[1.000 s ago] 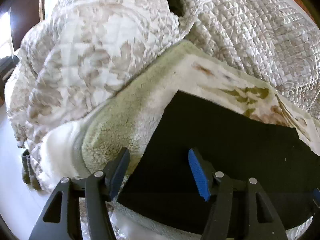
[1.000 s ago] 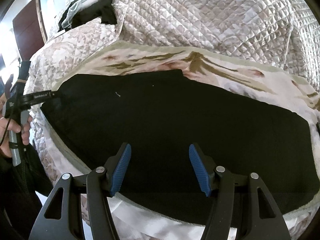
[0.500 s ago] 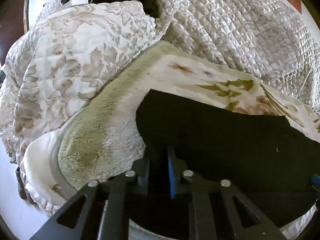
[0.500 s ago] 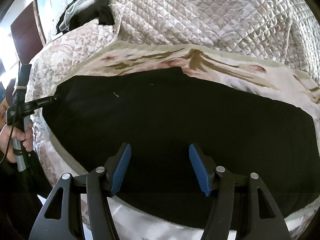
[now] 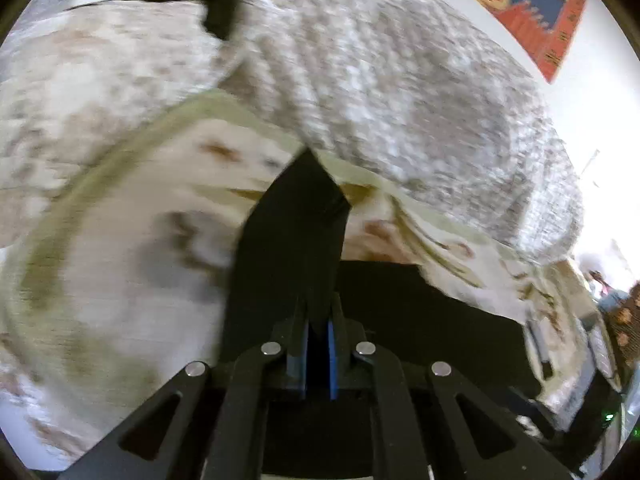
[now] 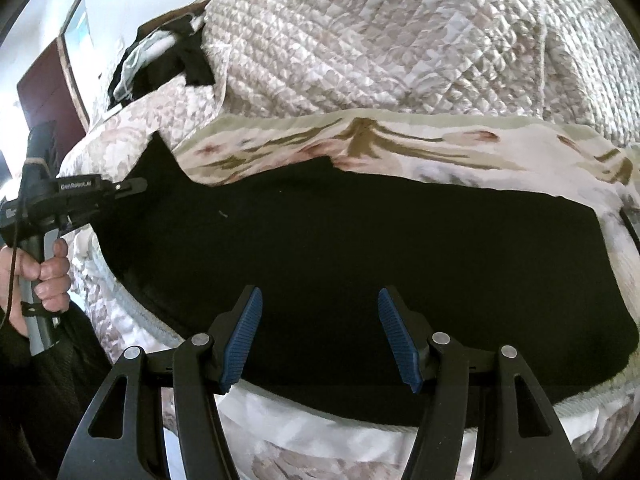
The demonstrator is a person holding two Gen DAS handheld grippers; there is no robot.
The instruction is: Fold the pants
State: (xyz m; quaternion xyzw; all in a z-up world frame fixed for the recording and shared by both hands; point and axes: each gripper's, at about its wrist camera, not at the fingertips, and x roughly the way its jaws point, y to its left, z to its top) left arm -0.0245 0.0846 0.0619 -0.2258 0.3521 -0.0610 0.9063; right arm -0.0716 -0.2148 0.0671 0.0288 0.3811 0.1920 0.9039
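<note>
Your left gripper (image 5: 318, 336) is clamped on a corner of the black pants (image 6: 360, 264), and that corner stands lifted in a peak while the rest lies flat on the floral blanket (image 6: 400, 148). Your right gripper (image 6: 320, 336) hovers over the near edge of the pants with its jaws apart and nothing between them. A heaped quilted bedspread (image 6: 400, 40) crowds the blanket's far side, with dark clothes (image 6: 160, 64) piled beyond. Your left hand (image 6: 48, 276) grips the handle.
</note>
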